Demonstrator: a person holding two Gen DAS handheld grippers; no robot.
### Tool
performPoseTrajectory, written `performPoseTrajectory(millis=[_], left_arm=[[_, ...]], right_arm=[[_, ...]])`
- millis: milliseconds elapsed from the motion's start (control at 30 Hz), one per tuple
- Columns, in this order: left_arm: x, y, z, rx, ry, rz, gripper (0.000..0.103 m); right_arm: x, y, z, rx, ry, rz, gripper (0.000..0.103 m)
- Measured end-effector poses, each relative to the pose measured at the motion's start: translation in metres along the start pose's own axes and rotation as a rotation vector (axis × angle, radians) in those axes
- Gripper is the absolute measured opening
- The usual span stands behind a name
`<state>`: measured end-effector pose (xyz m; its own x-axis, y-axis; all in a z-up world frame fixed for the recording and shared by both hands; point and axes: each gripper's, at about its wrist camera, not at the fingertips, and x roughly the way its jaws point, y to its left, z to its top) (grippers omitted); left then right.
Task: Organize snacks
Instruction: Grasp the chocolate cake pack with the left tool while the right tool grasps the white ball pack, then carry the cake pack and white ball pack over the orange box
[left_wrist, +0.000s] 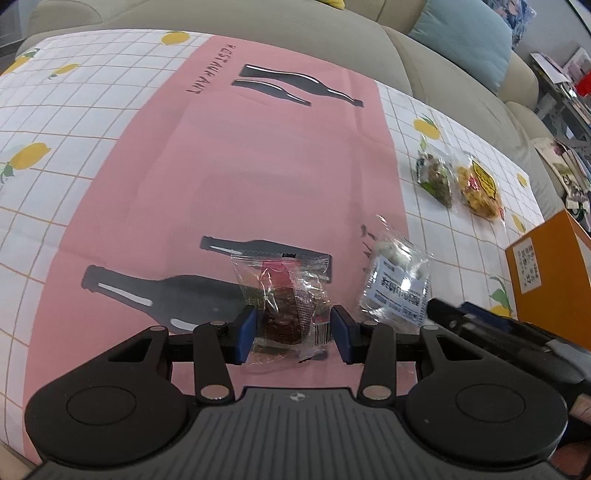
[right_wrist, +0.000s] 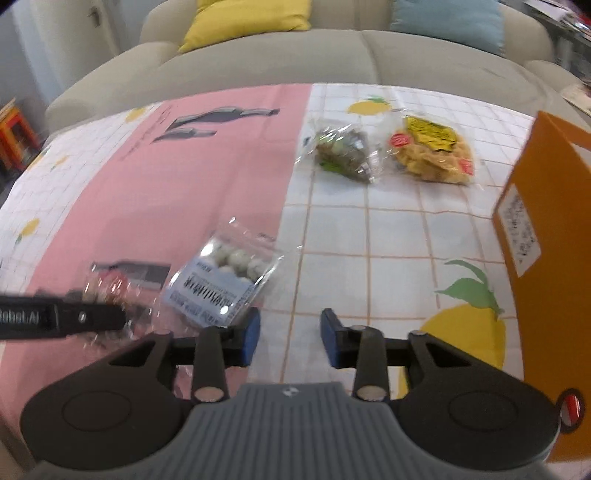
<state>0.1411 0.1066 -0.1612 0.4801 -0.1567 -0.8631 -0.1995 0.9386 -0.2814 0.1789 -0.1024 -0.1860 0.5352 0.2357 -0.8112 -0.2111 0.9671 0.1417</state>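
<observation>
My left wrist view shows my left gripper (left_wrist: 291, 332) clenched on a clear plastic snack packet with a dark red filling (left_wrist: 284, 302), its blue pads pressing both sides of it over the pink cloth panel printed with black bottles (left_wrist: 221, 166). The right wrist view shows that packet only as a blur behind the left gripper's black finger, but it alone shows a yellow cushion (right_wrist: 247, 18) on the beige sofa (right_wrist: 258, 55).

My right gripper (right_wrist: 290, 338) is released, nothing between its blue pads (right_wrist: 252, 334), over the white grid tablecloth with lemons (right_wrist: 369, 229). The clear packet of pale round sweets with a blue-white label (right_wrist: 225, 280) lies just beside its left pad; I cannot tell whether they touch.

I count four snack packets: the held one, the round-sweet one, a clear packet of green-brown bits (right_wrist: 345, 153) and a clear packet of yellow crisps with a yellow label (right_wrist: 432, 151), these two side by side further back. One orange cardboard box (right_wrist: 550, 258) stands at the right; its inside is hidden. One light blue cushion (left_wrist: 465, 40) shows in both views.
</observation>
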Motion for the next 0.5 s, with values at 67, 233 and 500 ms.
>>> performPoseTrajectory(millis=[67,233,500], left_arm=[[0.0,0.001,0.0,0.005,-0.005,0.009,0.049],[0.0,0.007,0.0,-0.012,0.001,0.0,0.05],[0.001,0.019,-0.002,-0.041,-0.001,-0.006,0.056]], right_arm=[[-0.004,-0.003,0.004,0.073,-0.018,0.022,0.065],[0.009,0.014,0.011,0.146,0.023,0.082,0.084],[0.029,0.034,0.009,0.11,0.063,-0.016,0.095]])
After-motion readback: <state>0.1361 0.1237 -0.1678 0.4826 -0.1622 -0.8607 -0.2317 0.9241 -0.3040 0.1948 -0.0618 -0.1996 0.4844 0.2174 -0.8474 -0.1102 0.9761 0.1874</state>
